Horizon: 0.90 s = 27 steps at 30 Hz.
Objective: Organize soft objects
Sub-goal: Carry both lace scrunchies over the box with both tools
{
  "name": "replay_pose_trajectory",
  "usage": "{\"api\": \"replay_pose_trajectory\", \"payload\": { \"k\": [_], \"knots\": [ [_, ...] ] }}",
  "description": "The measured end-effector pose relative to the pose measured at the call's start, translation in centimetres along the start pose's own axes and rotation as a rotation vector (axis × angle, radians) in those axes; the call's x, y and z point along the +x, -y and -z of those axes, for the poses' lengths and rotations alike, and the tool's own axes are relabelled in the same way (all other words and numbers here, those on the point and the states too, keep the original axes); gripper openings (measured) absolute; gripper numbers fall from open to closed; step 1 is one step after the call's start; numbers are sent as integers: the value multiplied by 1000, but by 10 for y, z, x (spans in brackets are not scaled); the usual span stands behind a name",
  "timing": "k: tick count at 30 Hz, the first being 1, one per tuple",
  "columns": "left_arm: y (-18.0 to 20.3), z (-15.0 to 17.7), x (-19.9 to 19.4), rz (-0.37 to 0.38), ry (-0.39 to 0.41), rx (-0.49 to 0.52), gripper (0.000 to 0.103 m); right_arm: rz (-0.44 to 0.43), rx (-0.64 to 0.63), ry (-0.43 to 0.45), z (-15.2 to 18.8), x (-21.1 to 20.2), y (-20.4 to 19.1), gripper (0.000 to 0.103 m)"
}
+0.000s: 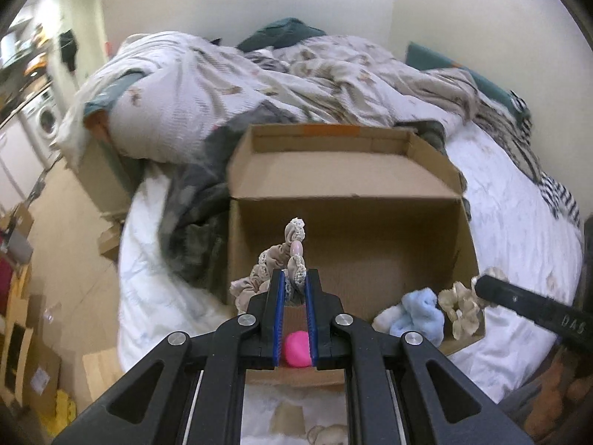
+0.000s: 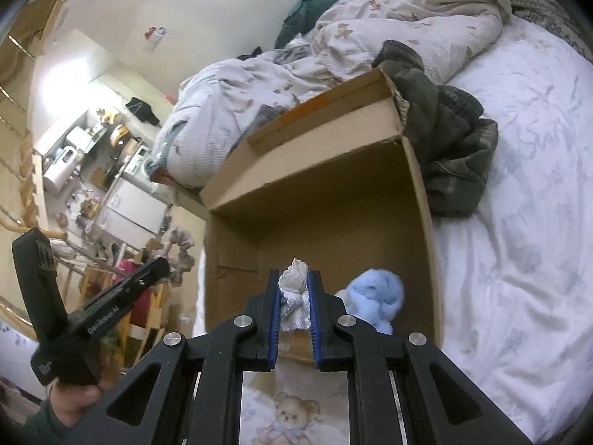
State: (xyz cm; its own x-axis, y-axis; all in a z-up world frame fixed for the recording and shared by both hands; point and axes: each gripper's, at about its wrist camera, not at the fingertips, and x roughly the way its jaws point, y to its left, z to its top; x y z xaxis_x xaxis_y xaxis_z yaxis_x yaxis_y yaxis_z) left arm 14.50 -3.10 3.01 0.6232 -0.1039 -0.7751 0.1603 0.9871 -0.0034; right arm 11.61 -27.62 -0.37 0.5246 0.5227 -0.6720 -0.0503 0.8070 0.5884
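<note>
A beige lace-trimmed scrunchie (image 1: 292,256) is clenched in the left tongs (image 1: 295,289) above the open cardboard box (image 1: 344,185) on the bed (image 1: 519,230). The right tongs (image 2: 295,296) grip a white frilly scrunchie (image 2: 294,289). Inside lie a fluffy blue scrunchie (image 2: 374,296) and a pink ball (image 1: 296,348).

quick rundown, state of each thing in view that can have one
cardboard box: open, lid flap back
left gripper: shut on beige scrunchie
right gripper: shut on white scrunchie
blue fluffy item: lying in box
pink item: lying in box
duvet: rumpled
</note>
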Motion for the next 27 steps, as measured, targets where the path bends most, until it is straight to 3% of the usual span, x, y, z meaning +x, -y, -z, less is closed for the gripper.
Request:
{"api": "replay_pose_trajectory", "payload": {
  "k": [3,16,27],
  "knots": [
    [11,14,20,-79,-8,61,10,16,-1,-21,2,9,2,15],
    [4,18,46,-17,-120,-20,10,70,-25,-92,3,43,2,16],
    [15,22,60,11,-173,-2,10,106,5,-119,3,52,9,16]
  ]
}}
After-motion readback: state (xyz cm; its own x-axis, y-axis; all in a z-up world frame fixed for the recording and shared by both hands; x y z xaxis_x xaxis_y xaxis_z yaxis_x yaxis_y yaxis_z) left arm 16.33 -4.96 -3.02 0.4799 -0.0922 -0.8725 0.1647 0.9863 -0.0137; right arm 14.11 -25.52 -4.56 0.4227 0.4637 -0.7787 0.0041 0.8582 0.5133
